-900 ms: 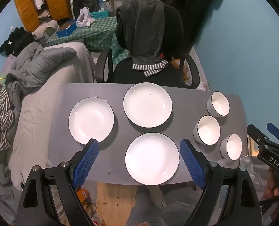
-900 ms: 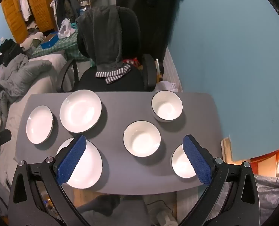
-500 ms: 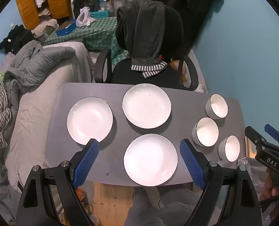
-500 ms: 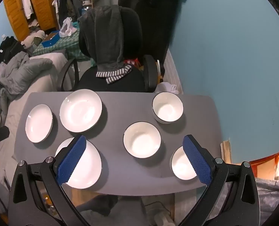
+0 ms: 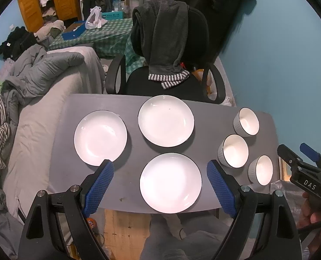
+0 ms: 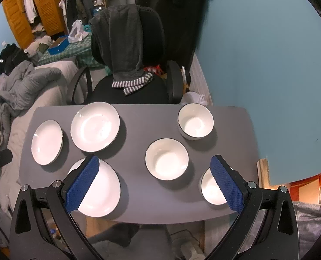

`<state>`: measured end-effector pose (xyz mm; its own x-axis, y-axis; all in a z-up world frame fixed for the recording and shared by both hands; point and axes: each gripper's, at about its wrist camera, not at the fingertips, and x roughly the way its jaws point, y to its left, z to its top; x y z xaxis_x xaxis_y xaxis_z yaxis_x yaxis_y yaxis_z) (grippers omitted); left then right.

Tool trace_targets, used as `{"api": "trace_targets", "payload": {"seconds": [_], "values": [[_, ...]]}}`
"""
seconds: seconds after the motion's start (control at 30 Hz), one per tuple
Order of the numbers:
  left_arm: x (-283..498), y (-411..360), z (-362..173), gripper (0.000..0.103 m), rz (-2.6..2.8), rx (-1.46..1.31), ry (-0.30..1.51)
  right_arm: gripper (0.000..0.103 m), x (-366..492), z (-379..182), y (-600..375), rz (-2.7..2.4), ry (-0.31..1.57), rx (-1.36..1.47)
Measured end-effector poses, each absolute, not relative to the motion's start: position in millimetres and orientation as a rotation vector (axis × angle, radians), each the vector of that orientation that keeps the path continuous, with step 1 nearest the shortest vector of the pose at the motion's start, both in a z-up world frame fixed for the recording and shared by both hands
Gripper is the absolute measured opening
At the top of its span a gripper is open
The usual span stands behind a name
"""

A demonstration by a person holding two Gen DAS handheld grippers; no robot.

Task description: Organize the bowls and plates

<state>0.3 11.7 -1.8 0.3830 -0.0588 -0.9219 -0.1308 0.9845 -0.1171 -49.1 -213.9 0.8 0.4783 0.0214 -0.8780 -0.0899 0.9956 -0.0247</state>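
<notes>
Still nothing stacked: both hand-held grippers hover above the tabletop.
Barely changed from a moment ago: three plates left, three bowls right; left hand-held gripper and right hand-held gripper gape empty.

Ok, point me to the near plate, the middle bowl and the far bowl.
near plate (image 5: 170, 183), left wrist view, centre of its white face
middle bowl (image 6: 166, 159), right wrist view, inside bottom
far bowl (image 6: 195, 124), right wrist view, inside bottom
</notes>
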Motion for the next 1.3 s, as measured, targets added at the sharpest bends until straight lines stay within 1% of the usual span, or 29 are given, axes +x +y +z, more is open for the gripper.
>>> {"api": "trace_targets", "payload": {"seconds": [1.3], "values": [[5.1, 11.9, -3.2, 0.089, 0.035, -0.177, 1.174, 0.101, -41.6, -5.3, -208.1, 0.077, 1.078, -0.07]]}}
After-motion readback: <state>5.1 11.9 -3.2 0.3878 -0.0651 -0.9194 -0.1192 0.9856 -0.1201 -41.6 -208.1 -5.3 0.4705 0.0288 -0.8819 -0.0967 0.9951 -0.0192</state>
